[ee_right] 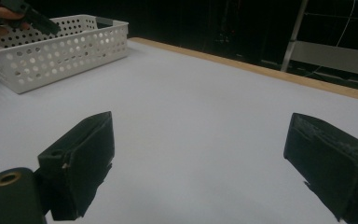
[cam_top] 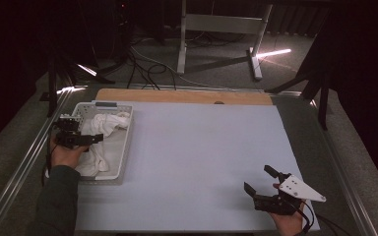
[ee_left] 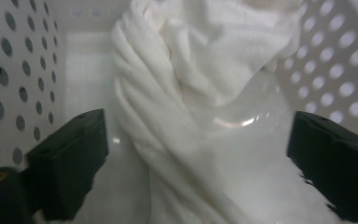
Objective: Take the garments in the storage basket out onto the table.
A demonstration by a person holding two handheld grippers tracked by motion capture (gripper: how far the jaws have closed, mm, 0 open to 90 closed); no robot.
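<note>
White cloth (ee_left: 177,107), one bundle, lies in the single perforated basket (cam_top: 123,147) at the tabletop's (cam_top: 202,147) left; its lower folds are hidden. Left gripper (ee_left: 198,154) jaws gape around it, not pressing. Right gripper (ee_right: 200,158) stands wide, empty.

A: What colours are showing in the basket (cam_top: 124,142)?
B: It's showing white, dotted with round holes; the towel (cam_top: 101,129) inside is looking plain white.
A: And the worktop (cam_top: 202,157)?
B: It's looking pale lilac-grey, with a wooden edge. Both claws, left (cam_top: 95,138) and right (cam_top: 260,179), are showing black.
</note>
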